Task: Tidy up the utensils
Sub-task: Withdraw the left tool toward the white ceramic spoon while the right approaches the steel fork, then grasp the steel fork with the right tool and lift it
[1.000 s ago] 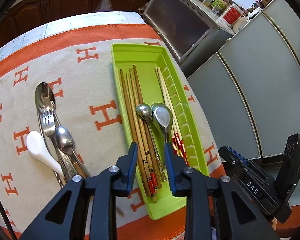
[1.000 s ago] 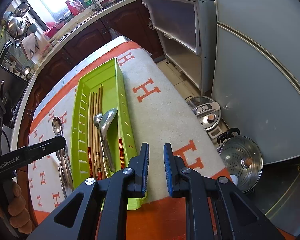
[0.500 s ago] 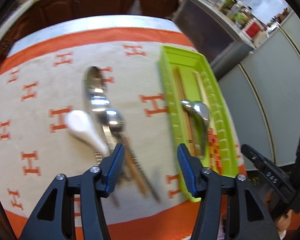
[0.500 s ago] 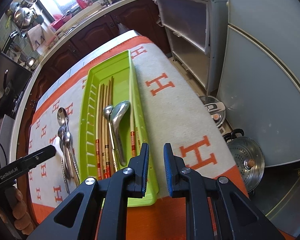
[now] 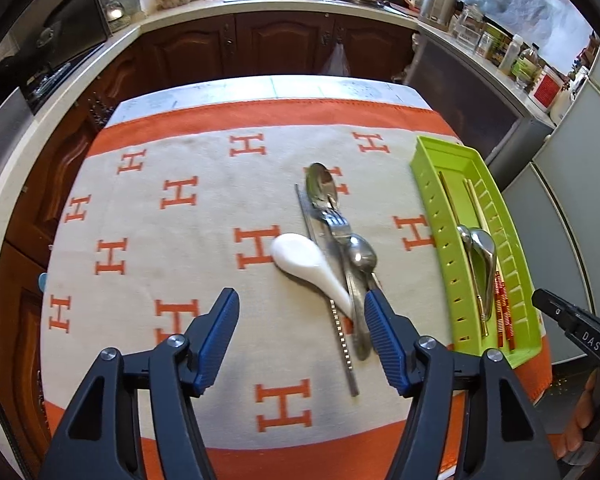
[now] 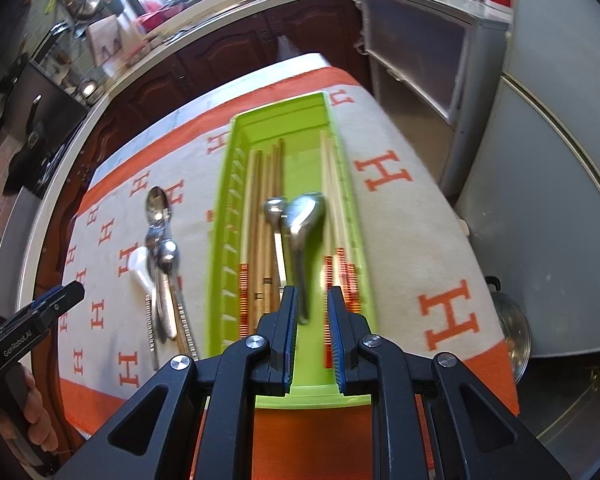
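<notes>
Blue-padded left tongs (image 5: 302,342) tilted down over loose spoons (image 5: 340,248), opening, empty; right tongs (image 6: 313,336) near-shut, empty.

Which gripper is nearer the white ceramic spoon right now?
Left. The left gripper hovers just short of the white ceramic spoon, jaws opening, nothing between them. The right gripper is over the green tray, beyond the metal cutlery pile.

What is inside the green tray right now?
The green tray holds wooden chopsticks with red-banded ends and two metal spoons lying on them. The spoons and gripper hide parts below.
</notes>
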{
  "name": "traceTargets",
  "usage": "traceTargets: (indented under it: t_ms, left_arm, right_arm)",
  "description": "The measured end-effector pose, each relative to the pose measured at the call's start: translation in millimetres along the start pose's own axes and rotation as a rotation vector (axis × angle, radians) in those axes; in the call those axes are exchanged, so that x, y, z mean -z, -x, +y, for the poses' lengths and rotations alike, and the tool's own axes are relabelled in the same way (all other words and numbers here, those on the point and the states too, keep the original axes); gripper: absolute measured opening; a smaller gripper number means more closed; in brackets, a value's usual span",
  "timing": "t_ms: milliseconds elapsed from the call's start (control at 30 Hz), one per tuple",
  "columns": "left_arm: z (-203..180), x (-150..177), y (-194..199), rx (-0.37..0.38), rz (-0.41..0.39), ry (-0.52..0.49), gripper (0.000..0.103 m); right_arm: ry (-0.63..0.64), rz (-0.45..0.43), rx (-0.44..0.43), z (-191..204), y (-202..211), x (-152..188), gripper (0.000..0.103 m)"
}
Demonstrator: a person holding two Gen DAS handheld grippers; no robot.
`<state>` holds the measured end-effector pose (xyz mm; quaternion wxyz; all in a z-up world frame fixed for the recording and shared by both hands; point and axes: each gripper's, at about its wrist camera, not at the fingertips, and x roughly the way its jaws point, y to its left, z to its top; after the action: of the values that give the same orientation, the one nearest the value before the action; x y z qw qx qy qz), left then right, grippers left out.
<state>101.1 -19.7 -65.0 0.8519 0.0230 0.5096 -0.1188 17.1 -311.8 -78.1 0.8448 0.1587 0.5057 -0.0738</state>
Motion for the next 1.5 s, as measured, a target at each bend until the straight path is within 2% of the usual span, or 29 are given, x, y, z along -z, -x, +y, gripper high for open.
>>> traceTargets:
  t_ms: [267,400,700,800,933,1067,1233,1500]
  left_arm:
    - [14.3,1.3,13.3,-0.008,-0.044,0.015,0.068]
    - [15.1,1.3,20.0,-0.028,-0.079,-0.011,0.069]
    - [27.5,-0.6,28.0,-0.007,-0.127,-0.004,0.076]
    - [34.0,-0.6,22.8,0.001,-0.113,0.007,0.076]
    - [44.9,-0.7,10.2,0.058,-0.062,0.043,0.076]
    - [56.5,-1.3,-5.1,0.047,-0.033,0.074,0.076]
    - [74.1,-1.9,-22.5,0.046,-0.005,0.125,0.076]
    - [95.7,5.5,-47.2,0.071,0.051,0.197,0.076]
  right_arm:
    - [0.128,0.010,-0.053,53.7,7.0,-9.9,0.015]
    - [0.201,0.022,-0.097,85.7,9.3,-15.2,0.027]
    - [0.259,0.098,-0.209,145.0,-7.0,-36.5,0.028]
    - [0.287,0.109,-0.209,163.5,-18.6,-46.0,0.028]
    - [0.303,0.149,-0.206,178.8,-44.0,-54.5,0.028]
    - [0.343,0.165,-0.152,193.6,-74.5,-58.0,0.028]
    - [0.382,0.200,-0.129,209.4,-109.2,-51.9,0.028]
    - [0.474,0.177,-0.008,236.8,-146.5,-41.2,0.028]
